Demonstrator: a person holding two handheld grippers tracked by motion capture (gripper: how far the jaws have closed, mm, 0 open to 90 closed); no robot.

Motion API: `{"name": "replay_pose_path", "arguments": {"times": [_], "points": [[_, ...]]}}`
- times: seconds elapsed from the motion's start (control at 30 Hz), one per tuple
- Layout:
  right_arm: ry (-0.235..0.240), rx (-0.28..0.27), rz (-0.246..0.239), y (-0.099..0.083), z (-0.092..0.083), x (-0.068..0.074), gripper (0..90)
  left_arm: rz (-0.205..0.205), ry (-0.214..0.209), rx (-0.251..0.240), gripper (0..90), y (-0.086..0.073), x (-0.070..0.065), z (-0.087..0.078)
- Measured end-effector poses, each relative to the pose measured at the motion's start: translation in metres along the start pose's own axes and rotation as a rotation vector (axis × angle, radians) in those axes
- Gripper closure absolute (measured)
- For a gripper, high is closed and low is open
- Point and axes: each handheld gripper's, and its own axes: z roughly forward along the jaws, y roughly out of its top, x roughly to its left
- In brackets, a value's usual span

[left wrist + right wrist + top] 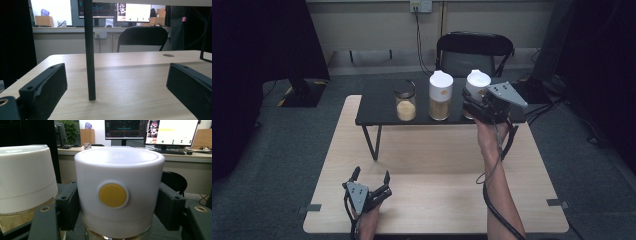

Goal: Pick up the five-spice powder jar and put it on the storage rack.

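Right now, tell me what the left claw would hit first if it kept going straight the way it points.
Most likely the thin black leg of the black shelf. In the left gripper view it stands on the wooden table between the open jaws of the left claw. Past it, the way looks free, though depth is uncertain.

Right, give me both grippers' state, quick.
Left gripper: open, holding nothing, resting on the table.
Right gripper: shut on the white-lidded jar.

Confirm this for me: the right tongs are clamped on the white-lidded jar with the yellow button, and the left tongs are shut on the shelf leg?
Not quite. The left tongs stand open around the shelf leg, as the left gripper view shows. The right tongs are indeed clamped on the white-lidded jar.
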Motion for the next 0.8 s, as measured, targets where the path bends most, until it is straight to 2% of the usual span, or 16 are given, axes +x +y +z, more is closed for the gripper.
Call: {"name": "replay_pose_path", "arguments": {"times": [0.8], "points": [[0.004,0.011,-0.009,0.0015,0.0003,-0.0005,29.6,0.0,0.0,0.0,2.9,0.0,0.0,0.0]]}}
